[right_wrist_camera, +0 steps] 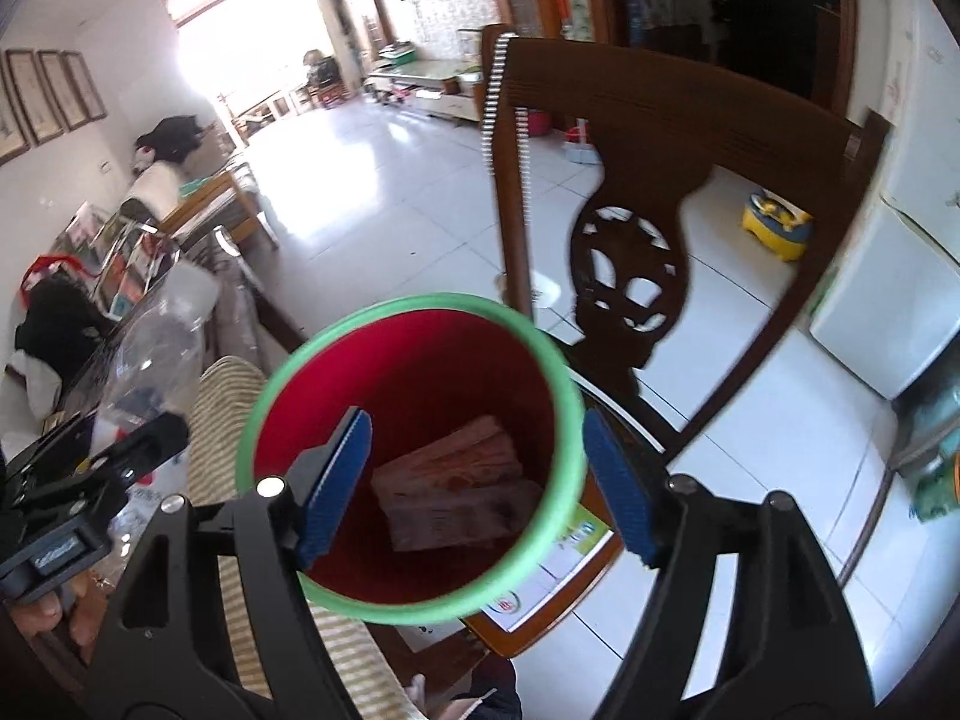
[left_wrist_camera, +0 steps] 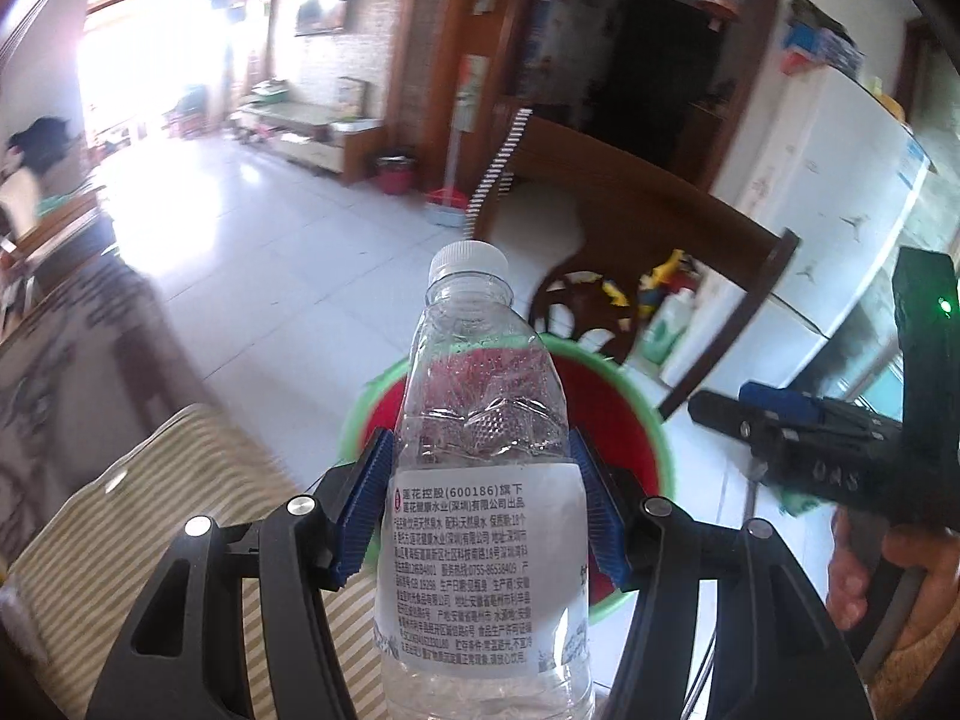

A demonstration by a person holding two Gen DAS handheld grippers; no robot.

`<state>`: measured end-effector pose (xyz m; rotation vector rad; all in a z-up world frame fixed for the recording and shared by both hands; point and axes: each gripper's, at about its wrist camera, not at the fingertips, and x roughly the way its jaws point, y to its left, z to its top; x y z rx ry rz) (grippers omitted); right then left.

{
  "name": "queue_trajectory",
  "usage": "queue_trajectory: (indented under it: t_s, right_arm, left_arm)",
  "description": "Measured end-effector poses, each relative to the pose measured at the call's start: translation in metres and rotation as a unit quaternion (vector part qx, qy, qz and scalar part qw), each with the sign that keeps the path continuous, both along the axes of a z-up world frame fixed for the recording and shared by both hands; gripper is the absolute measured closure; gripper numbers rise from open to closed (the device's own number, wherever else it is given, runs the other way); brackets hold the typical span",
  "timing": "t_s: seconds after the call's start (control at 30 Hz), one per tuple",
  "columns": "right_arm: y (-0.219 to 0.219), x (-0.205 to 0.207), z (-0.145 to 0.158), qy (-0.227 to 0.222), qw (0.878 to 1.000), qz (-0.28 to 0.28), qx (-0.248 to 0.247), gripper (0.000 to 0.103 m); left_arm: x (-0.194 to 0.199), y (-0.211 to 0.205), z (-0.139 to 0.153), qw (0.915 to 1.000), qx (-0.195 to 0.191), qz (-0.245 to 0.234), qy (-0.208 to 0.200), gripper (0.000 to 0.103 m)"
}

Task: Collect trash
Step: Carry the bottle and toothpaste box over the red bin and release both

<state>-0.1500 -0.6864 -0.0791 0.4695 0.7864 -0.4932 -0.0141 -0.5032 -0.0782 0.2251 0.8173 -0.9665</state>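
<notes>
My left gripper is shut on a clear plastic water bottle with a white cap and a white label, held upright in front of a red bin with a green rim. In the right wrist view my right gripper stands open right above the red bin; nothing is between its blue pads. A crumpled pinkish carton lies at the bottom of the bin. The bottle and the left gripper show at the left edge. The right gripper appears at the right of the left wrist view.
The bin stands on a wooden chair beside a striped cushion. A white fridge is at the right, a yellow potty on the tiled floor behind the chair. A cluttered table lies to the left.
</notes>
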Motion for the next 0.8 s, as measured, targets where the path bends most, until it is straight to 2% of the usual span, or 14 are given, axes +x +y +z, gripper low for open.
queue_trajectory:
  t_s: [0.03,0.07,0.13,0.37,0.53,0.67,0.8]
  right_arm:
    - [-0.002,-0.004,0.000,0.001,1.000,-0.005,-0.001,0.032]
    - [-0.004,-0.010,0.000,0.002,1.000,-0.011,-0.001,0.032]
    - [-0.006,-0.016,0.000,0.002,1.000,-0.018,-0.002,0.032]
    - [0.003,-0.018,0.002,-0.004,1.000,-0.007,-0.002,0.029]
    - [0.031,0.008,0.004,-0.008,0.999,0.040,0.000,0.029]
    - [0.061,0.036,0.003,-0.005,0.996,0.087,0.002,0.029]
    - [0.104,0.068,0.002,-0.001,0.989,0.146,0.004,0.029]
  left_arm:
    - [-0.001,-0.006,-0.001,1.0000,-0.001,-0.007,-0.002,0.046]
    - [-0.002,-0.013,-0.001,0.9999,-0.001,-0.011,-0.004,0.037]
    - [0.000,-0.020,0.000,0.9999,0.000,-0.005,-0.010,0.025]
    - [0.003,0.012,0.008,0.9995,-0.014,0.027,0.004,0.026]
    - [0.005,0.068,0.009,0.9959,-0.011,0.089,0.006,0.026]
    - [0.008,0.120,0.011,0.9891,-0.006,0.147,-0.006,0.026]
    - [0.013,0.184,0.012,0.9758,-0.001,0.219,-0.009,0.026]
